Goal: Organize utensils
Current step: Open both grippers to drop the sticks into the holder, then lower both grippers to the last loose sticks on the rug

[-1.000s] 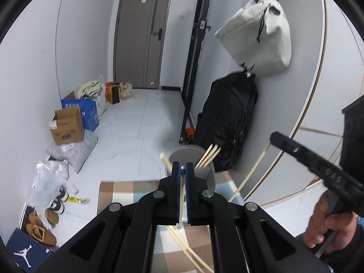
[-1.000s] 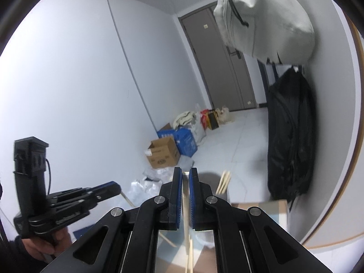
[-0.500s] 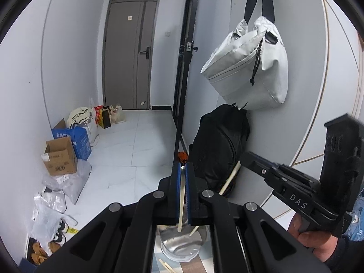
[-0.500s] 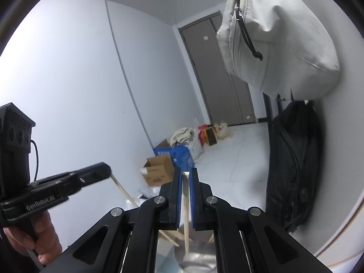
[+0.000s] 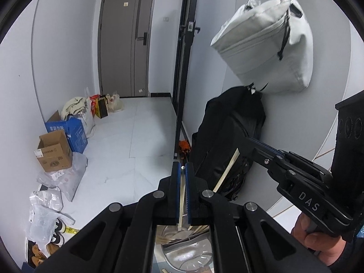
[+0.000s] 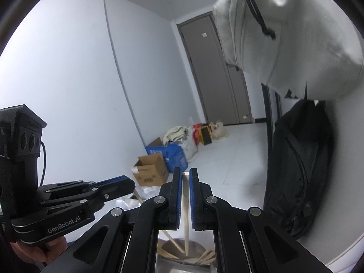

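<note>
Left wrist view shows my left gripper (image 5: 183, 170), jaws pinching one chopstick (image 5: 182, 195) above the steel holder (image 5: 182, 252); I should aim its tip inside before releasing. My right gripper (image 6: 186, 175) pinches another chopstick (image 6: 186, 216) over that holder (image 6: 182, 261), needing equal care.

Two grippers are seen: the left gripper (image 5: 183, 170) and the right gripper (image 6: 186, 175), each clamped on one chopstick (image 5: 182, 201) (image 6: 186, 213). Several more chopsticks (image 6: 204, 258), too overlapped to count, are seen in one metal holder (image 6: 182, 264). Beyond the holder, two bags and two boxes are counted.
</note>
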